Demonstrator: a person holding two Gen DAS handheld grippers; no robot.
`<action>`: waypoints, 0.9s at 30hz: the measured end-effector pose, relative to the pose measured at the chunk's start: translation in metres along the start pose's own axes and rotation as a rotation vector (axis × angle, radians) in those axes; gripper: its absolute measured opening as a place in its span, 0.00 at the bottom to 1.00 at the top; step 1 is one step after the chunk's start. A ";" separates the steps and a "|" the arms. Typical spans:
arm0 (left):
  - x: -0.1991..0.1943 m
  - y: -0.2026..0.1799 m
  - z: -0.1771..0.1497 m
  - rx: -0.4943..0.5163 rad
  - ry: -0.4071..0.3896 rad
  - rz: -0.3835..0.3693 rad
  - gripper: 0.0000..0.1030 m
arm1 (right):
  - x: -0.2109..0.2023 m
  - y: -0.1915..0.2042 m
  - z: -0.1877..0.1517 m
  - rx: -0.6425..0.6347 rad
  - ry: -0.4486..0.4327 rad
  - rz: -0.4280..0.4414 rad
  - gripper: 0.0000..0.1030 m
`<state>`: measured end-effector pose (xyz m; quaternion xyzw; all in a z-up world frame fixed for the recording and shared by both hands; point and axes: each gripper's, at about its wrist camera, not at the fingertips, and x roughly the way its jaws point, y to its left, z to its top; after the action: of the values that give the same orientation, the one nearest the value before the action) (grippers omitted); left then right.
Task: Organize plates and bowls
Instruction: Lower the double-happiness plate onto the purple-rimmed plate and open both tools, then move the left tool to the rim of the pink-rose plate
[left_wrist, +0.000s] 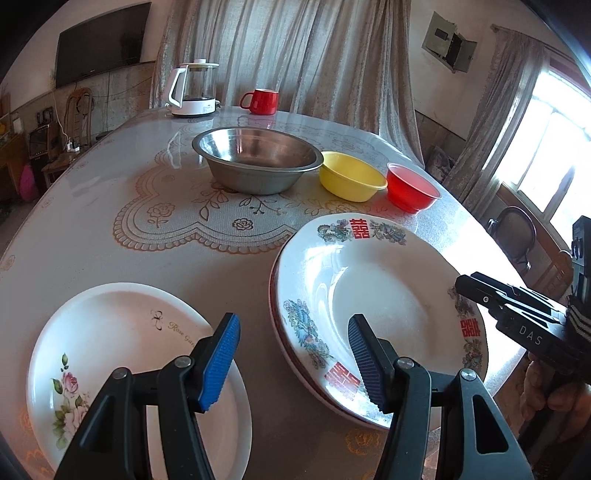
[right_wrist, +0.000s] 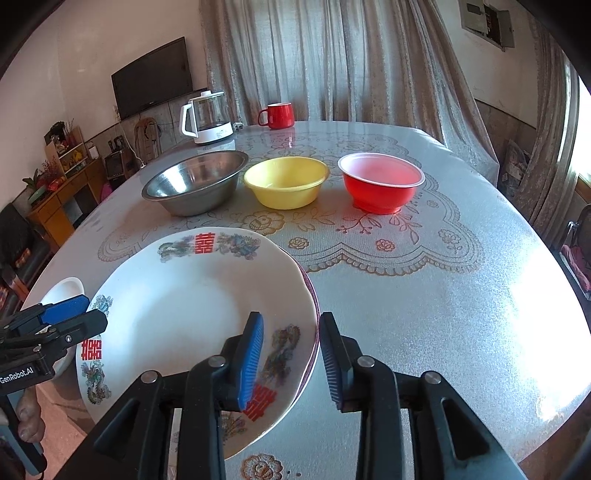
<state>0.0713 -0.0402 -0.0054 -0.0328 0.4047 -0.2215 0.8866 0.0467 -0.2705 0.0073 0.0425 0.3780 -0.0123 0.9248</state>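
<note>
Both jaws stand released and hold nothing. On the left gripper (left_wrist: 293, 360) they hang above the gap between the rose plate (left_wrist: 110, 332) and the patterned plate (left_wrist: 388, 295). On the right gripper (right_wrist: 291, 360) they sit on either side of the patterned plate's (right_wrist: 184, 295) right rim, without closing on it. This plate lies on top of another plate with a dark red edge (right_wrist: 314, 295). Farther back on the worktop (right_wrist: 443, 295) stand a steel bowl (right_wrist: 195, 181), a yellow bowl (right_wrist: 286, 181) and a red bowl (right_wrist: 380, 181) in a row, near each other. Behind them are a kettle (right_wrist: 207, 118) and a red mug (right_wrist: 277, 115).
</note>
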 end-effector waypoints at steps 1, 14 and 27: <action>-0.002 0.001 0.000 -0.004 -0.004 0.004 0.59 | -0.001 0.002 0.001 -0.001 -0.008 -0.008 0.32; -0.019 0.017 0.008 -0.040 -0.053 0.100 0.59 | -0.014 0.036 0.006 -0.038 -0.065 0.112 0.40; -0.027 0.038 0.006 -0.089 -0.065 0.121 0.59 | -0.007 0.095 -0.001 -0.149 -0.020 0.289 0.40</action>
<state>0.0747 0.0046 0.0084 -0.0550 0.3862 -0.1483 0.9088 0.0459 -0.1762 0.0181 0.0277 0.3585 0.1487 0.9212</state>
